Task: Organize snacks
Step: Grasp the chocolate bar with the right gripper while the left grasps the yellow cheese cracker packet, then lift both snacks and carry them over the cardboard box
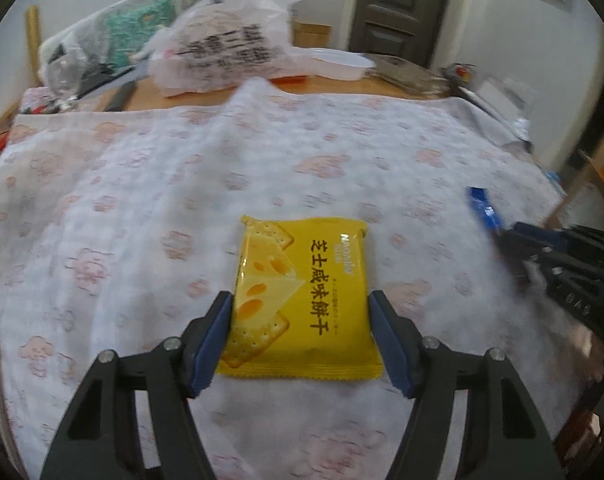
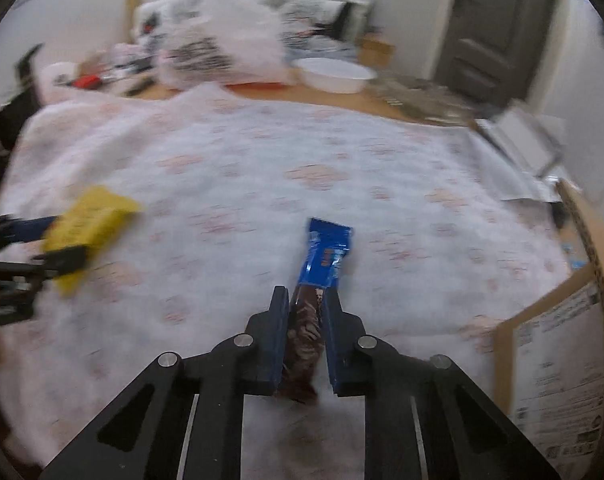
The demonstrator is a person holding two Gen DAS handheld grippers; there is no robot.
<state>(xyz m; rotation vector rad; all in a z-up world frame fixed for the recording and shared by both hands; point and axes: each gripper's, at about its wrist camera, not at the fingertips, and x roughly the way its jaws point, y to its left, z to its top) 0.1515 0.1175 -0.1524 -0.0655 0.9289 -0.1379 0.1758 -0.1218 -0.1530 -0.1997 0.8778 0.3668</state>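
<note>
A yellow cheese-cracker packet (image 1: 302, 292) lies flat on the white cloth with pink prints (image 1: 141, 200). My left gripper (image 1: 299, 296) straddles its near half, both blue pads touching its long edges. In the right wrist view this packet (image 2: 89, 220) shows blurred at the left with the left gripper (image 2: 57, 240) on it. My right gripper (image 2: 305, 292) is shut on a blue-wrapped snack bar (image 2: 324, 256), whose brown near part sits between the pads while the blue end sticks out forward. The bar (image 1: 482, 208) and right gripper (image 1: 514, 236) appear at the right edge of the left wrist view.
White plastic bags (image 1: 221, 48) and a white bowl (image 2: 334, 74) stand on the wooden table beyond the cloth. An open cardboard box (image 2: 558, 332) sits at the right. Clutter lines the far left (image 2: 89, 78), with a dark door (image 1: 398, 4) behind.
</note>
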